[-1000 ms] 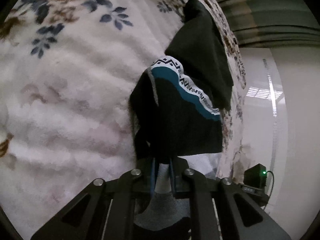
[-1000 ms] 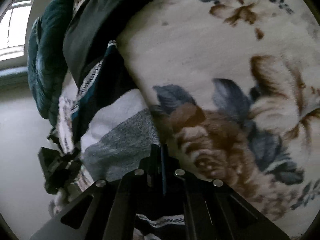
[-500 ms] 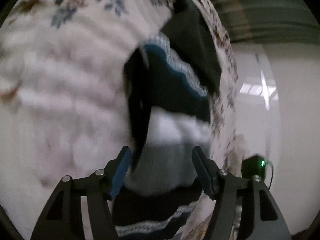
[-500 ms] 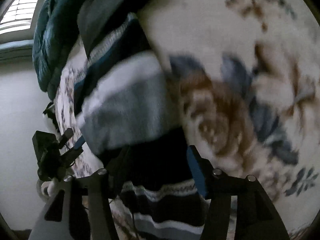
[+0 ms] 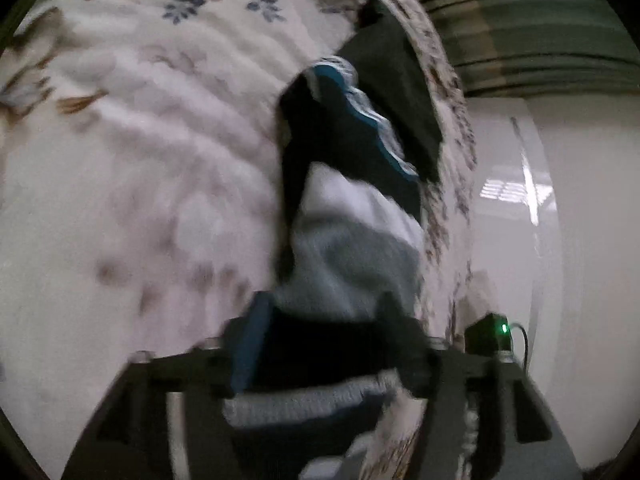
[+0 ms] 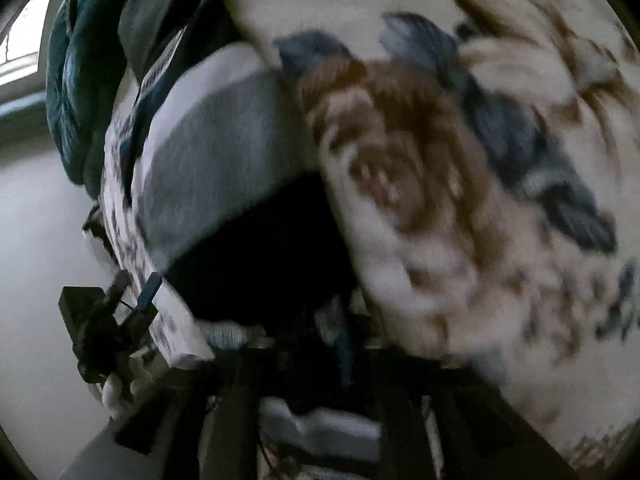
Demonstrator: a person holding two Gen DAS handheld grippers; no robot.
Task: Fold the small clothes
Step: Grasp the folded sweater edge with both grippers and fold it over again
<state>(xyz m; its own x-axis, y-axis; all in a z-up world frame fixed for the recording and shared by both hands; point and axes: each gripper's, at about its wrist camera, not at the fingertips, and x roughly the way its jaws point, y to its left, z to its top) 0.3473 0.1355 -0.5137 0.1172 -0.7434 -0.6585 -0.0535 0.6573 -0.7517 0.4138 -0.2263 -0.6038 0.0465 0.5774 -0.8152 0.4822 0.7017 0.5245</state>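
Note:
A small striped garment [image 5: 352, 240], with black, teal, white and grey bands, lies folded on the floral blanket [image 5: 140, 140] near its right edge. My left gripper [image 5: 324, 340] is open, its blue pads either side of the garment's near black band. In the right wrist view the same garment [image 6: 212, 152] lies left of centre on the blanket [image 6: 460, 160]. My right gripper [image 6: 316, 336] sits low over the black band; the view is blurred and I cannot make out its jaws.
A dark plain cloth [image 5: 396, 80] lies beyond the garment. A teal bundle [image 6: 76, 80] sits at the blanket's far edge. A black box with a green light [image 5: 490, 334] stands on the pale floor beside the bed. Striped curtains [image 5: 520, 40] hang behind.
Both grippers were shut on the garment's edge a second ago, then opened and let it drop. Both have since pulled back and shifted, blurring the views.

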